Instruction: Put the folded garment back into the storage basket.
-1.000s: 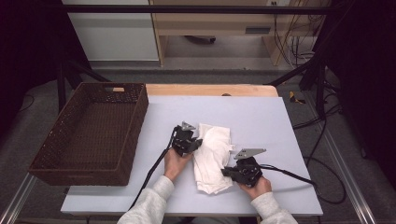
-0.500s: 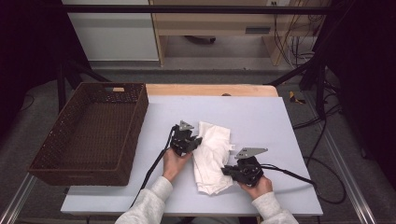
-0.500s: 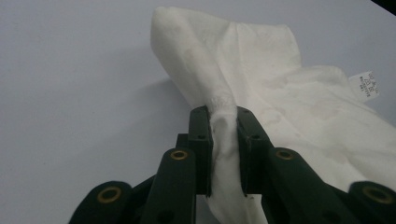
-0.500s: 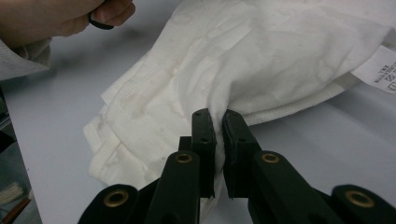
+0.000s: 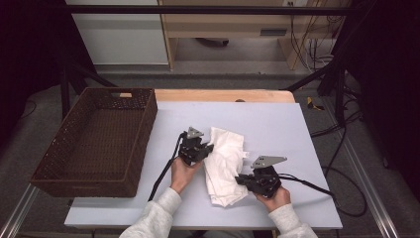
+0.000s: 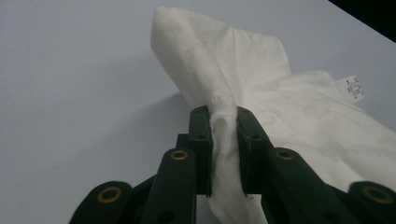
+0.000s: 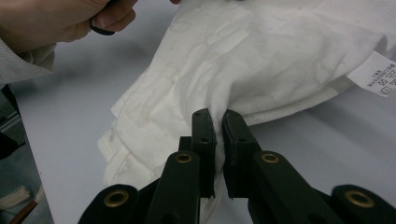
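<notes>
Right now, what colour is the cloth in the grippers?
White, with a small printed label; cloth shows best in the right gripper view.

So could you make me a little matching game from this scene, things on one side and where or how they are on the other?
Things:
1. wicker basket
2. white cloth
3. left gripper
4. care label

States:
a. clamped on the cloth's edge nearer the basket
b. crumpled at the table's middle
c. printed tag sewn to the cloth
d. standing on the table's left end

Pairs: 1-d, 2-b, 3-a, 4-c
</notes>
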`<state>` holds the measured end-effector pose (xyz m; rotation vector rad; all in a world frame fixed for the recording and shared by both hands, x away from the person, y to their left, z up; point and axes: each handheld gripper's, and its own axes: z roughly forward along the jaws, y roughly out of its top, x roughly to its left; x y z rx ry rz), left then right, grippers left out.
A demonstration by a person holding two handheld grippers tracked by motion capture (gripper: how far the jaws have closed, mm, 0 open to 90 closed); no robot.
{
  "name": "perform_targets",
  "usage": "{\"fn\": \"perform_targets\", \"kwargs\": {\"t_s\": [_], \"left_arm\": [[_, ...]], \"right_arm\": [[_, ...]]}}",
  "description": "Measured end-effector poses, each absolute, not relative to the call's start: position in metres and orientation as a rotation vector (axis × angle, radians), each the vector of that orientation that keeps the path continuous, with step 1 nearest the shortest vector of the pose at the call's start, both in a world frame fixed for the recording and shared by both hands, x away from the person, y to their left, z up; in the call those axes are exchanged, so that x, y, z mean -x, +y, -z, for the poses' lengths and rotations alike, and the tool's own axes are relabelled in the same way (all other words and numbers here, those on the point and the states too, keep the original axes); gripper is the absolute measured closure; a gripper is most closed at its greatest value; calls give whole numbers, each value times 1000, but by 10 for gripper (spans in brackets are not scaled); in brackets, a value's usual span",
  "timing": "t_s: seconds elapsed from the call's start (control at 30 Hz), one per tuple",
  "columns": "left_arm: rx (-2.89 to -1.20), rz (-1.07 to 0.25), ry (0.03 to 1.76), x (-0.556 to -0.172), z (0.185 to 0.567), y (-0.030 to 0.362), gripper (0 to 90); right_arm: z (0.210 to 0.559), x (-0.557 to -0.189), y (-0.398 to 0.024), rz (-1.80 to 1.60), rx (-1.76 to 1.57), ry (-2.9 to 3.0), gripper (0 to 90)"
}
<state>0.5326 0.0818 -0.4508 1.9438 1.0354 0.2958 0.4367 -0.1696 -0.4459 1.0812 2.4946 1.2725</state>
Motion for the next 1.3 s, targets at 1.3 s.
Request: {"fn": "perform_targets", "kwargs": {"t_s": [1.3], "left_arm": [[-1892,-353,965,-509,405,108,789]], "right_arm": [[417,-422,-157,-1377,-968,2440,851]]}}
